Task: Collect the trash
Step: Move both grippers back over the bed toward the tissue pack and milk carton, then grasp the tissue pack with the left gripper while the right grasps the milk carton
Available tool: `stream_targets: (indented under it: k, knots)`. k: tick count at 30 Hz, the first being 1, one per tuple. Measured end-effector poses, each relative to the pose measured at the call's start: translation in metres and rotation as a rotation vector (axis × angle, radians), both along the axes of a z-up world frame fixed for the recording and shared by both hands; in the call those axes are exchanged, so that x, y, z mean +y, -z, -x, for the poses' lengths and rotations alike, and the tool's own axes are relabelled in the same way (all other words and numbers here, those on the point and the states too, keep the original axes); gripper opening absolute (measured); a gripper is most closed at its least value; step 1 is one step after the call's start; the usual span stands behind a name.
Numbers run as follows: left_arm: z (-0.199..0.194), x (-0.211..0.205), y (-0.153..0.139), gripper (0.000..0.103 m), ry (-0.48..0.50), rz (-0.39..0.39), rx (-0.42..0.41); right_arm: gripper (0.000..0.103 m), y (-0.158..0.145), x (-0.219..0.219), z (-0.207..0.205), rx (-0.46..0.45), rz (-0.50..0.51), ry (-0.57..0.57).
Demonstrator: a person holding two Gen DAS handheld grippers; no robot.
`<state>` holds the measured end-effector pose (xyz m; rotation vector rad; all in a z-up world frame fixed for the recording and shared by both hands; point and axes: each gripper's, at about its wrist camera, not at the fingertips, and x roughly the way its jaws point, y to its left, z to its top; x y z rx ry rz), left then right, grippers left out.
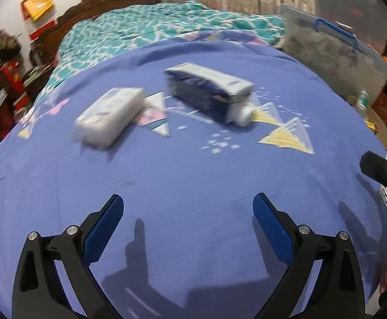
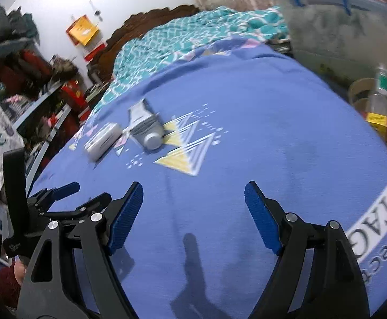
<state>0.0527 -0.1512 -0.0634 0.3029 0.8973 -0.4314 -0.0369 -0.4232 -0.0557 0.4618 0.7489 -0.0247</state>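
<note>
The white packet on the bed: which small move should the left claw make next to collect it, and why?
Probably move the left claw forward and a little left toward the white packet. Both claws are open and hold nothing, with the right claw farther from the items. The packet lies flat on the blue bedsheet, ahead of the left fingers and apart from the blue-and-white box.

left claw: blue-padded fingers spread wide, nothing between them, pointing forward and down
right claw: also gaping, nothing gripped, same forward-down tilt
side by side: right claw's black tip pokes in off the left claw's right side; left claw sits just off the right claw's left finger
</note>
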Motion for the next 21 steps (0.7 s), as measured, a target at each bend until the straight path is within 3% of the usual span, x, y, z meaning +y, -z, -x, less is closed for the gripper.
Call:
stream_targets:
  k: [8, 15, 21]
  knots:
    - [-0.015, 0.041, 0.005, 0.094, -0.111, 0.000, -0.006, 0.079, -0.006, 0.034, -0.024, 0.012, 0.046, -0.082]
    - [-0.035, 0.076, 0.010, 0.093, -0.196, 0.171, 0.112, 0.079, -0.012, 0.050, -0.052, 0.009, 0.060, -0.130]
    - [-0.037, 0.089, 0.008, 0.093, -0.239, 0.242, 0.116, 0.080, -0.033, 0.087, -0.108, -0.055, 0.216, -0.235]
